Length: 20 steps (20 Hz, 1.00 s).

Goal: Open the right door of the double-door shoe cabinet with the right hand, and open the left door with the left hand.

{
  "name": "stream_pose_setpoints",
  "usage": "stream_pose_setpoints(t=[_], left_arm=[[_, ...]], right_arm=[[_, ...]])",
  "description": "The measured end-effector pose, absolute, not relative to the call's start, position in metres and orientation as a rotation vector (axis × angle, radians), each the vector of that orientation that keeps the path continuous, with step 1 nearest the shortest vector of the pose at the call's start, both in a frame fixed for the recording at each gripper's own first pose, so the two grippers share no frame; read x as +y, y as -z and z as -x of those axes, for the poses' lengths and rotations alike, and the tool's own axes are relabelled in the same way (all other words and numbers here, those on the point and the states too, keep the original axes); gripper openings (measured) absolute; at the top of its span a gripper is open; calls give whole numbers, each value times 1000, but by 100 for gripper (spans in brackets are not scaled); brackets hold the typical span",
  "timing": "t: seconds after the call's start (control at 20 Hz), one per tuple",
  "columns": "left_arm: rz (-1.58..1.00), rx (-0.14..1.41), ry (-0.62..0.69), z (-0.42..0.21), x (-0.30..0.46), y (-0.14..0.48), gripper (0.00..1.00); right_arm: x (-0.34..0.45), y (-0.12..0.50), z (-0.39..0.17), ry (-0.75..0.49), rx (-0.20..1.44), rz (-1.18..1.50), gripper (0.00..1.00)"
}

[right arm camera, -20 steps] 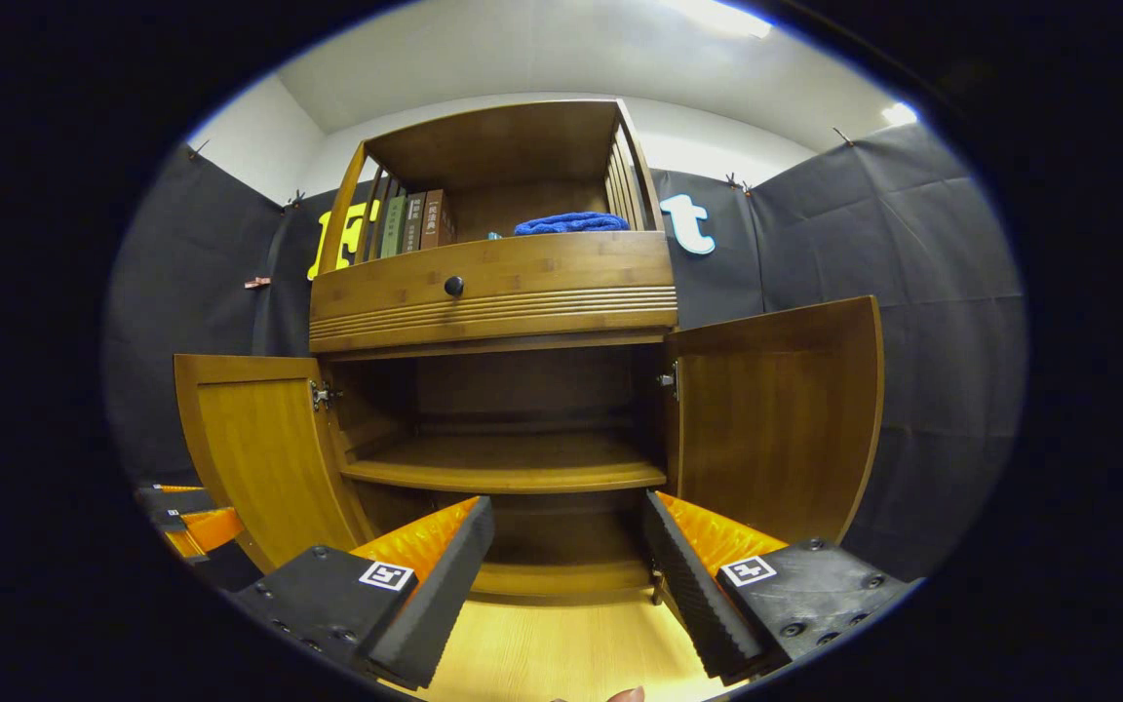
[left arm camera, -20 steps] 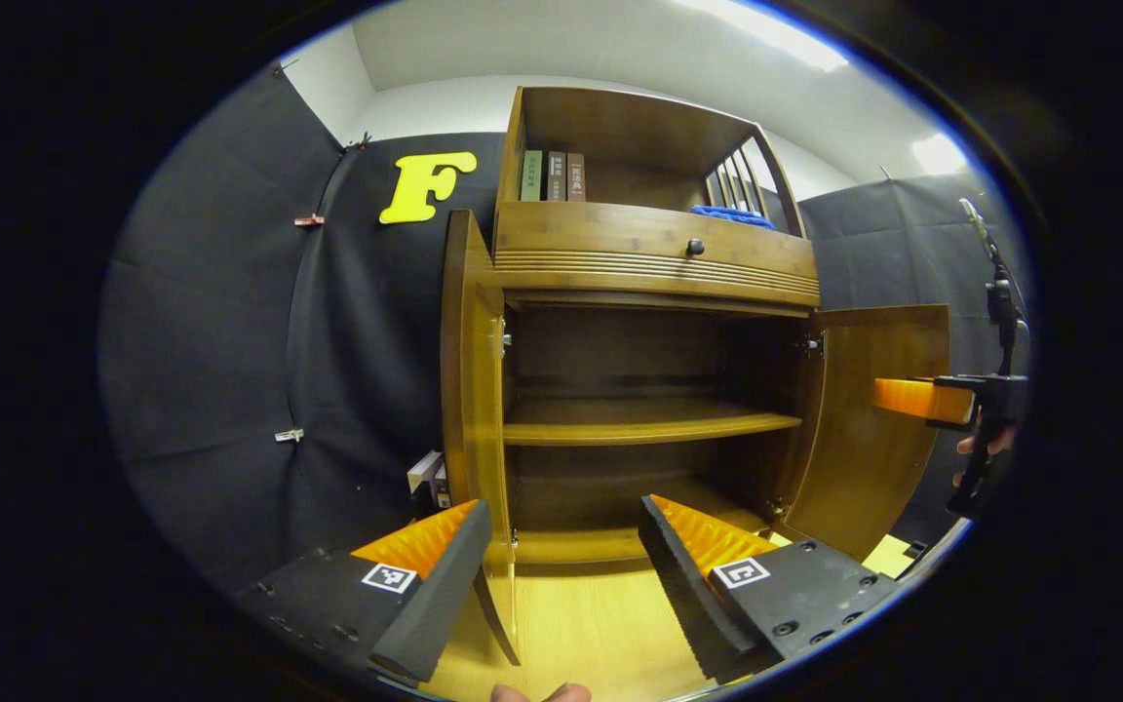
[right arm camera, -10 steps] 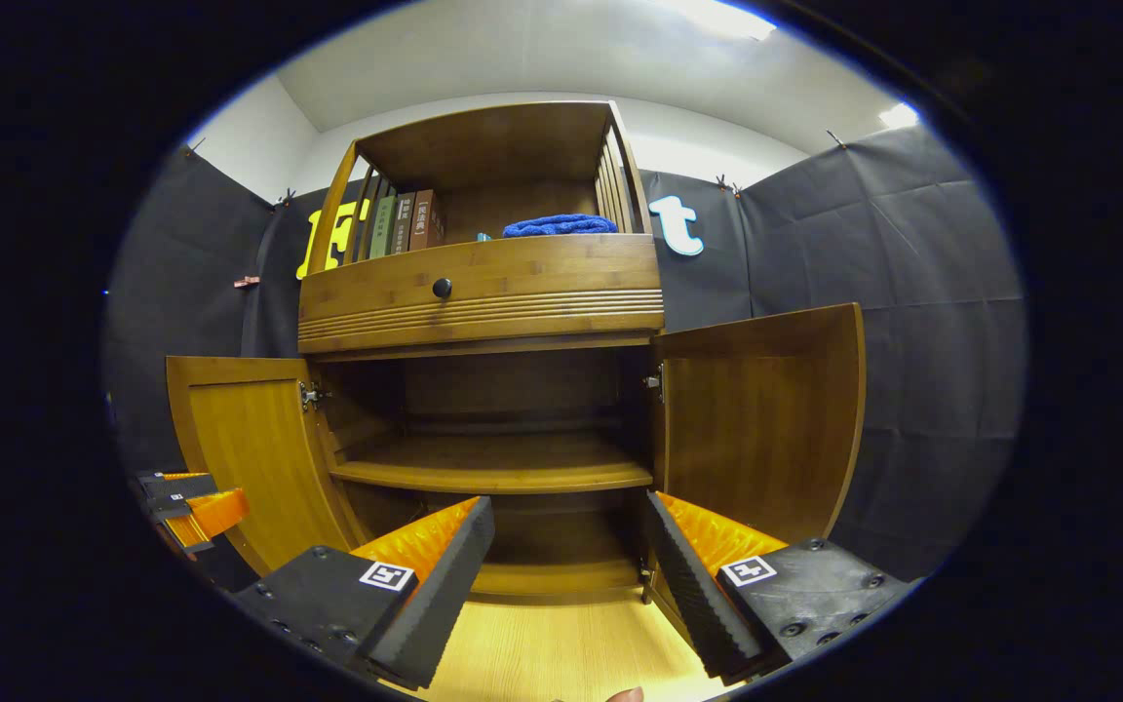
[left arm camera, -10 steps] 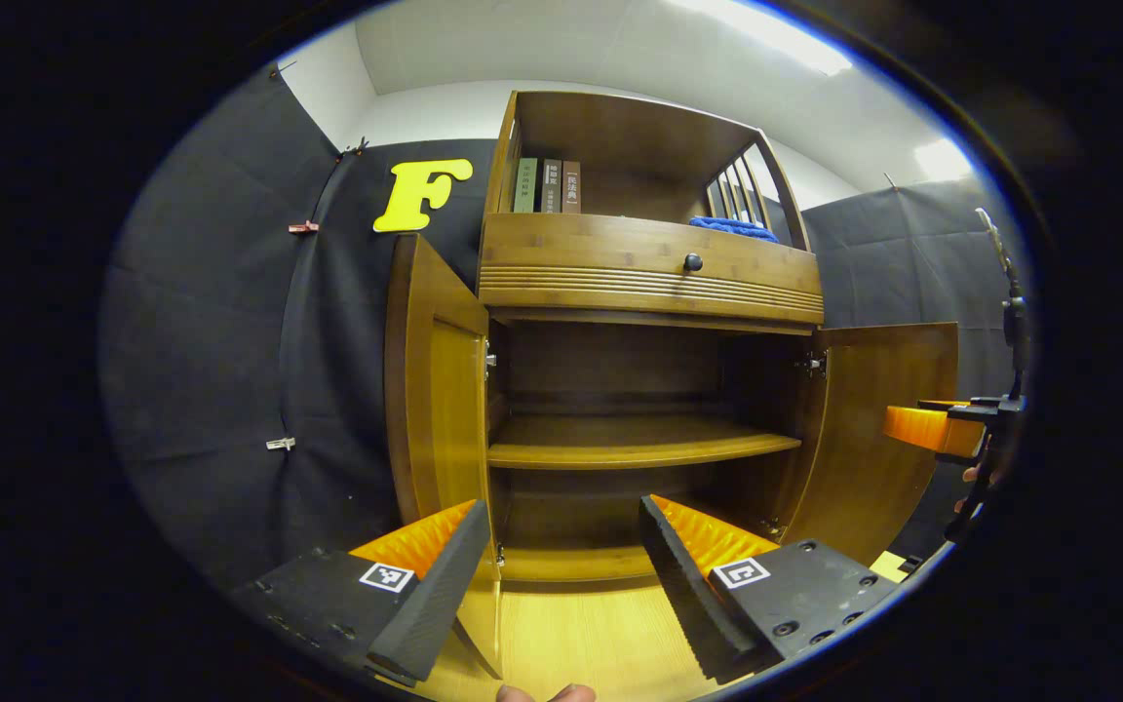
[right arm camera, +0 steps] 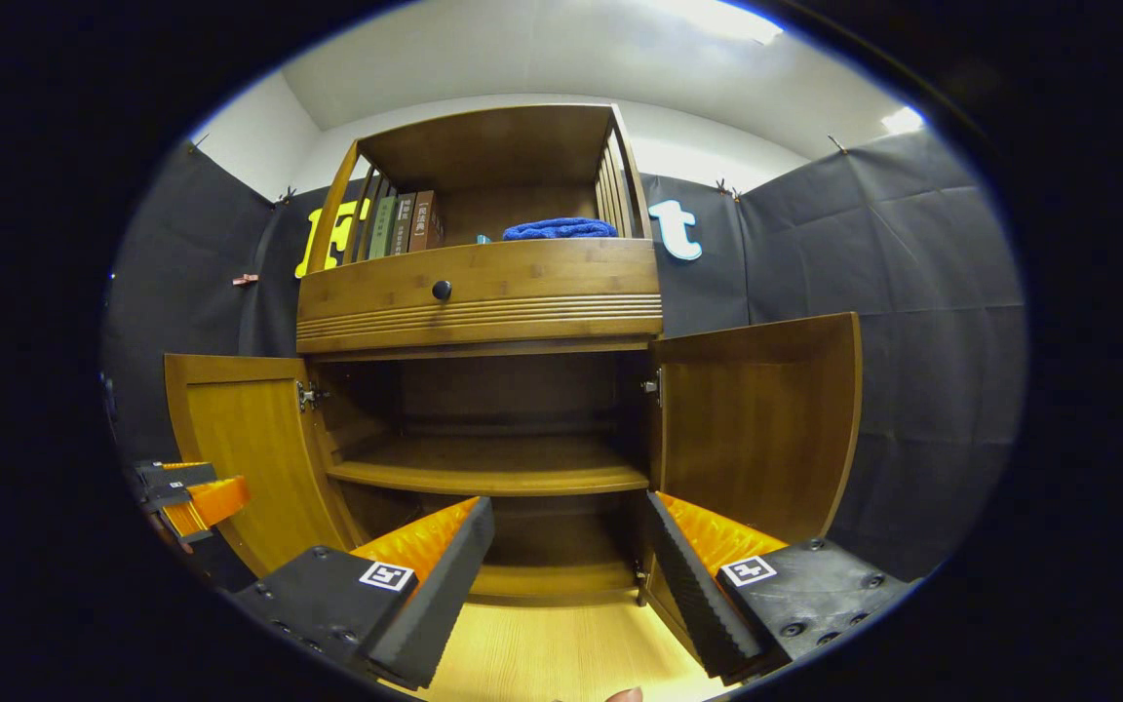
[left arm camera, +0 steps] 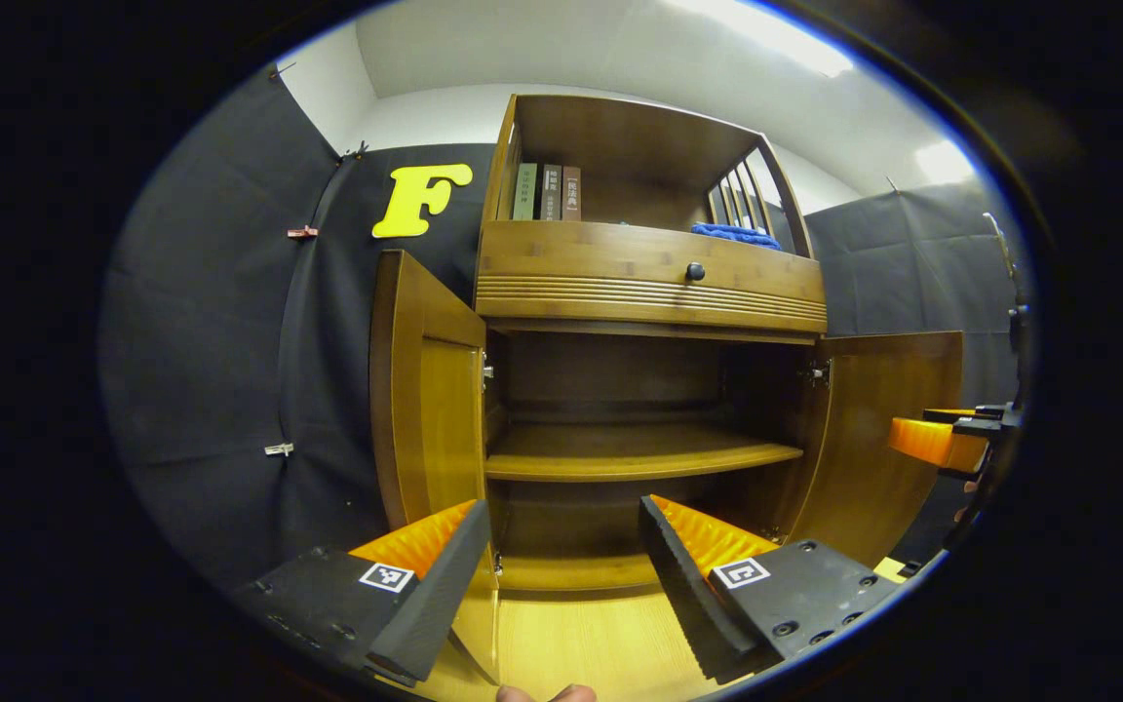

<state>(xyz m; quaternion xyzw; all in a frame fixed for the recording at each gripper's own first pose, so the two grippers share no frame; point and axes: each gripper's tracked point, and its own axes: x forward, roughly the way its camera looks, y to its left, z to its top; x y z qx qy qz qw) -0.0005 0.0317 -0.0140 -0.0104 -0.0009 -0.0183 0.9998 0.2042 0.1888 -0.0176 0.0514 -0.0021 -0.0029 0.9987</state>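
Shoe cabinet [right arm camera: 484,390] dead ahead, both doors swung wide.
Your left door [left arm camera: 425,390] sits at 9 o'clock, right door [right arm camera: 756,419] at 3. Left gripper [left arm camera: 561,575] and right gripper [right arm camera: 566,575]: fingers spread, holding nothing, low at 6 o'clock. Books [right arm camera: 401,224] and blue cloth [right arm camera: 559,229] on top shelf.

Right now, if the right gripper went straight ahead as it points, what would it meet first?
Probably nothing close: the right gripper points between both open doors into the cabinet's lower compartment, likely reaching its back panel first; depth is unclear.
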Motion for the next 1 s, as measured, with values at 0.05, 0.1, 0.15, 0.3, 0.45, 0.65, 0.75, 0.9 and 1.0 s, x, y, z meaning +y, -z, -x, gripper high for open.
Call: stream_pose_setpoints(t=[0.05, 0.1, 0.15, 0.3, 0.45, 0.65, 0.75, 0.9, 1.0], left_arm=[[24, -2, 37, -1, 32, 14, 95], [25, 1, 38, -2, 32, 16, 96], [25, 1, 36, -3, 33, 16, 96], [27, -3, 44, -7, 31, 14, 96], [4, -10, 48, -9, 30, 12, 94], [2, -11, 58, -11, 29, 12, 96], [4, -12, 62, -13, 28, 12, 96], [2, -16, 64, -15, 27, 10, 96], [7, -18, 62, -15, 27, 10, 96]], right_arm=[[189, 16, -205, 7, -7, -97, 94], [190, 16, -206, 8, -8, -89, 94], [190, 16, -208, 7, -10, -81, 94], [192, 16, -211, 4, -10, -71, 98], [192, 16, -216, 5, -8, -70, 98], [196, 17, -220, 3, -7, -73, 94], [196, 16, -221, 3, -9, -73, 94], [198, 14, -223, 2, -15, -76, 94], [198, 12, -223, -1, -19, -72, 94]])
